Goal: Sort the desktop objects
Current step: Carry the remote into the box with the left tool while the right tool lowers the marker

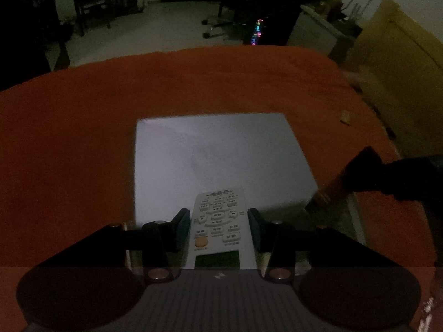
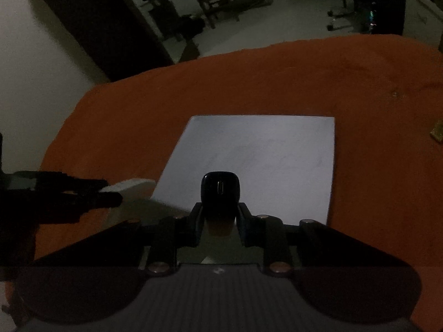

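Note:
In the left wrist view my left gripper (image 1: 219,227) is shut on a white remote control (image 1: 220,221) with an orange button, held over the near edge of a white sheet (image 1: 216,155) on the orange tablecloth (image 1: 83,138). In the right wrist view my right gripper (image 2: 220,218) is shut on a small black object with a brownish lower end (image 2: 220,196), over the near edge of the same sheet (image 2: 263,152). The right gripper shows as a dark shape in the left wrist view (image 1: 387,177). The left gripper with the remote's tip (image 2: 130,188) shows at the left of the right wrist view.
A small tan block (image 1: 346,116) lies on the cloth to the right of the sheet, also seen in the right wrist view (image 2: 438,132). A yellow-brown cardboard box (image 1: 401,69) stands at the table's right. Beyond the far edge are floor, chairs and dark furniture.

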Motion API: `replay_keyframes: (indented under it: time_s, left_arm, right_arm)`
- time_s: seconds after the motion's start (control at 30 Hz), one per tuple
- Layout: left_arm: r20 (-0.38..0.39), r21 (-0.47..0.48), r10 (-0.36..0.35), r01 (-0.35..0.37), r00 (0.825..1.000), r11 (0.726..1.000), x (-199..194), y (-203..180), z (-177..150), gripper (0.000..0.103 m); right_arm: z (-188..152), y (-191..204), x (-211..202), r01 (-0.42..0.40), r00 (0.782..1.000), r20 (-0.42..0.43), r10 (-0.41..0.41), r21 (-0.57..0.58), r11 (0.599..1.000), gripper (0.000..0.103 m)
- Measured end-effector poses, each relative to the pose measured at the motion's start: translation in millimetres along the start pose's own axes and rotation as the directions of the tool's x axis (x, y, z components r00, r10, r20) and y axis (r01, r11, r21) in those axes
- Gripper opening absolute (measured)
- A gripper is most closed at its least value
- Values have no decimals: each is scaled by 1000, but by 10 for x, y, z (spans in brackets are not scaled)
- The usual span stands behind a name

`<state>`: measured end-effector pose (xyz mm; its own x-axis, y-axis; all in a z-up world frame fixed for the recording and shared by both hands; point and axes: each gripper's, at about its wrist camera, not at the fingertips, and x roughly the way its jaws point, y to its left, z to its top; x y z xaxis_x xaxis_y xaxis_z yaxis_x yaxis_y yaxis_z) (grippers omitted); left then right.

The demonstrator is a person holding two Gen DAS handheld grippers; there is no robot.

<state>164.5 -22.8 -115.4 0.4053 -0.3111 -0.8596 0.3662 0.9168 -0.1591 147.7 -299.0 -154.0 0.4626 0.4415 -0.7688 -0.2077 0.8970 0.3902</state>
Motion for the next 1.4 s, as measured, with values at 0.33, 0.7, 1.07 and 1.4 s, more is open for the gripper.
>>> replay_keyframes:
  time_s: [0.33,0.7,1.07,1.4]
  left_arm:
    - [-86,20,-4,6,996,1000,69,-38,-684,40]
    - [-92,40,70,-67,993,997,338,-9,-1030,40]
    - [-127,43,86,-81,988,996,592,-25,-1154,40]
    - [-173,68,117,-107,978,992,876,-152,-1198,40]
  right_arm:
    - [-640,247,-76,-53,986,-162,43,-56,997,27]
    - [-1191,208,533,-17,933,-359,3,-36,999,27]
    - [-1306,247,801,17,908,-417,-38,-56,998,27]
    - [-1329,214,1164,45,899,-434,-63,-51,998,28]
